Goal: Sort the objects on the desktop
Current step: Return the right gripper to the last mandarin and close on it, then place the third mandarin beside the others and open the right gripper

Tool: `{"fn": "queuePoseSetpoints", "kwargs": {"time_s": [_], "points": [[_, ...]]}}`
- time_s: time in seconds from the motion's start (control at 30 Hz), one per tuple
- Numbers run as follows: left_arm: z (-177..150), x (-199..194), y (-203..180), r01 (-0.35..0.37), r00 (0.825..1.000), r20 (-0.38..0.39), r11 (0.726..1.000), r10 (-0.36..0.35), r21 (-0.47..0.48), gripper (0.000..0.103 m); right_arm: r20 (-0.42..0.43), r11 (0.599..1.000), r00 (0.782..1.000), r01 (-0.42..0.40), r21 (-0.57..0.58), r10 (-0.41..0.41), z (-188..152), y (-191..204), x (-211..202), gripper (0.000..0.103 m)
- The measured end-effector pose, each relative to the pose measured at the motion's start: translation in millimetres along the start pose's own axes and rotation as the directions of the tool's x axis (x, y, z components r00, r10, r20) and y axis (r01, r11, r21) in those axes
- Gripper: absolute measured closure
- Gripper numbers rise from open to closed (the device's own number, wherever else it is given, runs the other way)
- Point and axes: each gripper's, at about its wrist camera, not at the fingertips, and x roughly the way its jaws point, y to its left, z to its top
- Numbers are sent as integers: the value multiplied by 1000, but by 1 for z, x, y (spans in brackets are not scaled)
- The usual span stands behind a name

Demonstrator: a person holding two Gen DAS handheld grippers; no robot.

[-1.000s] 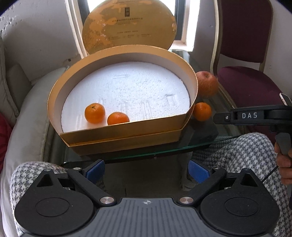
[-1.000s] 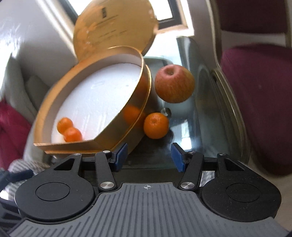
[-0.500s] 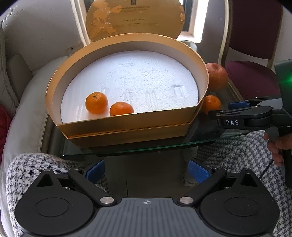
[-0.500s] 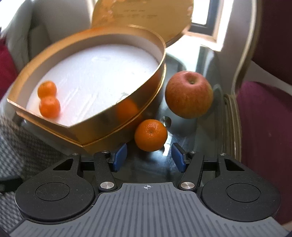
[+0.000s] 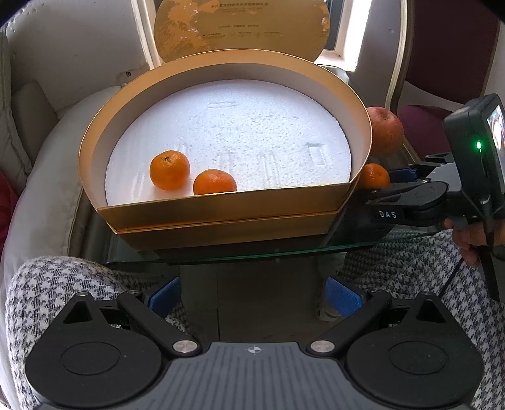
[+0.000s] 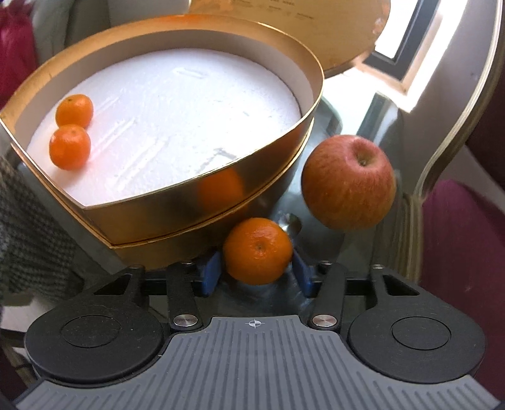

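A gold box (image 5: 221, 202) with a white foam floor sits on the glass table (image 5: 378, 239) and holds two tangerines (image 5: 169, 169) (image 5: 214, 182). A third tangerine (image 6: 257, 250) lies on the glass against the box's (image 6: 189, 214) right side, with a red apple (image 6: 348, 181) just beyond it. My right gripper (image 6: 255, 272) is open, its blue pads on either side of that tangerine and close to it. From the left wrist view, the same gripper (image 5: 401, 179) reaches in from the right toward the tangerine (image 5: 374, 176). My left gripper (image 5: 252, 298) is open and empty, held low before the table's front edge.
The box's round gold lid (image 5: 240, 28) leans upright behind it by a window. A maroon chair (image 6: 457, 236) stands right of the table. The person's legs in houndstooth trousers (image 5: 63, 284) are below the table edge. A hand (image 5: 470, 236) holds the right gripper's handle.
The right gripper has swung in and moved forward, so the loose tangerine now sits between its fingers. The left gripper has risen slightly and stays open.
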Motion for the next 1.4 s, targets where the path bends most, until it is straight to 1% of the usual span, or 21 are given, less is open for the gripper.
{"fn": "queuePoseSetpoints", "kwargs": {"time_s": [0.07, 0.23, 0.4, 0.5, 0.63, 0.7, 0.77, 0.9, 1.07, 1.13, 1.23, 1.4], "points": [[0, 0, 2, 0, 1000, -1, 1000, 0, -7, 4, -2, 1000, 1000, 6, 0, -6, 0, 1, -1, 55], [-2, -6, 6, 14, 1000, 14, 1000, -14, -21, 4, 5, 998, 1000, 11, 59, -11, -6, 1, -15, 56], [-5, -15, 9, 44, 998, 45, 999, -42, -28, 4, 19, 987, 1000, -5, 159, 2, -15, 3, -46, 56], [-5, -23, 13, 68, 995, 72, 997, -66, -28, 4, 40, 977, 999, -14, 211, 6, -14, 4, -67, 56], [1, -35, 28, 82, 988, 135, 995, -75, -54, 4, 117, 975, 993, -35, 219, 9, 3, 13, -99, 56], [5, -41, 40, 73, 984, 169, 994, -59, -77, 4, 146, 977, 989, -58, 206, 28, 17, 21, -109, 56], [7, -44, 54, 55, 980, 196, 993, -34, -102, 4, 165, 976, 985, -90, 196, 58, 33, 31, -110, 56], [11, -43, 87, 10, 975, 221, 986, 28, -168, 4, 158, 972, 983, -126, 196, 96, 64, 52, -87, 56], [12, -34, 120, -47, 975, 200, 970, 96, -237, 4, 118, 959, 982, -169, 228, 145, 93, 77, -42, 56], [12, -31, 127, -43, 977, 192, 966, 94, -256, 4, 89, 960, 984, -171, 220, 155, 101, 88, -25, 56], [14, -29, 133, -38, 977, 192, 965, 91, -261, 4, 57, 964, 985, -171, 206, 163, 108, 100, -4, 55], [14, -22, 132, -26, 981, 180, 965, 76, -261, 4, 4, 961, 988, -150, 234, 153, 112, 100, 25, 55]]}}
